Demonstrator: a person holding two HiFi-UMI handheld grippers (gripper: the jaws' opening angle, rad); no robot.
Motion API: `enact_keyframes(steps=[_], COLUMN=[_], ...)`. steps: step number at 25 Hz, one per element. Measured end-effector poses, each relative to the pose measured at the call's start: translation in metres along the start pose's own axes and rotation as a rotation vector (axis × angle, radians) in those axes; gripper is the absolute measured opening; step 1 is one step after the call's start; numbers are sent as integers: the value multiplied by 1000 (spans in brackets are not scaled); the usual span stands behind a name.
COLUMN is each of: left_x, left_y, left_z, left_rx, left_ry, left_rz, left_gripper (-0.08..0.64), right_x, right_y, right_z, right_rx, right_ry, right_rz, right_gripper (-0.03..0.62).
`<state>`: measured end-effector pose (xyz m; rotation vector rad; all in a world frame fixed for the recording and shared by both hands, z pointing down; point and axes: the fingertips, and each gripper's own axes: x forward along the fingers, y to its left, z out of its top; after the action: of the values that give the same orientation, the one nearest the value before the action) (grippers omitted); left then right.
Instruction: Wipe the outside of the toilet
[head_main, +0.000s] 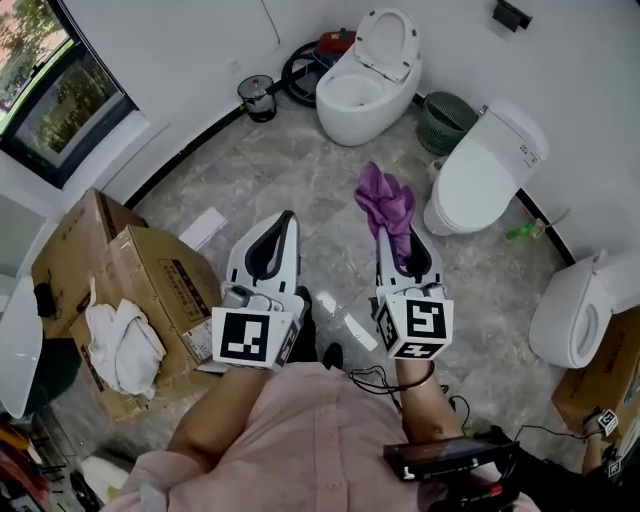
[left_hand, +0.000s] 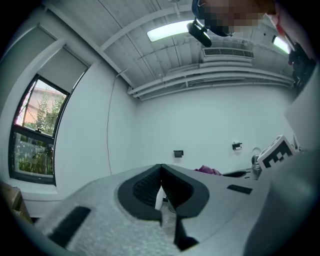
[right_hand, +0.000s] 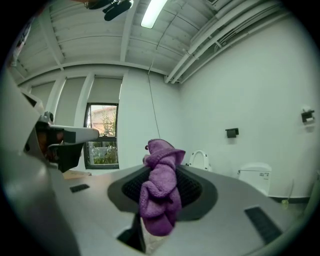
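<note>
Right tool (head_main: 398, 240) tight on purple cloth (right_hand: 160, 200), lengthwise along jaws, forward; left tool (left_hand: 161, 171) closed.

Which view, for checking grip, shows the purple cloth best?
Right gripper view: the purple cloth sits close, clamped between the jaws. Head view shows it smaller from above; left gripper view, only an edge.

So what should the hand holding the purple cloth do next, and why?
Probably carry the right gripper forward and to the right, to the closed-lid toilet. Its jaws are shut on the purple cloth, but the cloth is up in the air, not touching any toilet.
</note>
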<state>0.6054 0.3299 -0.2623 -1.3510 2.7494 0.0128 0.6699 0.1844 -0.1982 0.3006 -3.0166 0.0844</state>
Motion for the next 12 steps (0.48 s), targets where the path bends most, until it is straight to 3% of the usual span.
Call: enact_keyframes(steps=[6,12], left_x=[34,100], left_y=[53,131], left_z=[-22,-58], left_rx=[-22,-36], left_ry=[12,46], left_rz=[47,51], left_gripper=[5,6], right_x=[58,159], right_y=[6,21], right_z=[-14,-25], right_rx=[-8,-6], right_ry=[35,67], right_rz=[24,34], right_gripper=[130,130])
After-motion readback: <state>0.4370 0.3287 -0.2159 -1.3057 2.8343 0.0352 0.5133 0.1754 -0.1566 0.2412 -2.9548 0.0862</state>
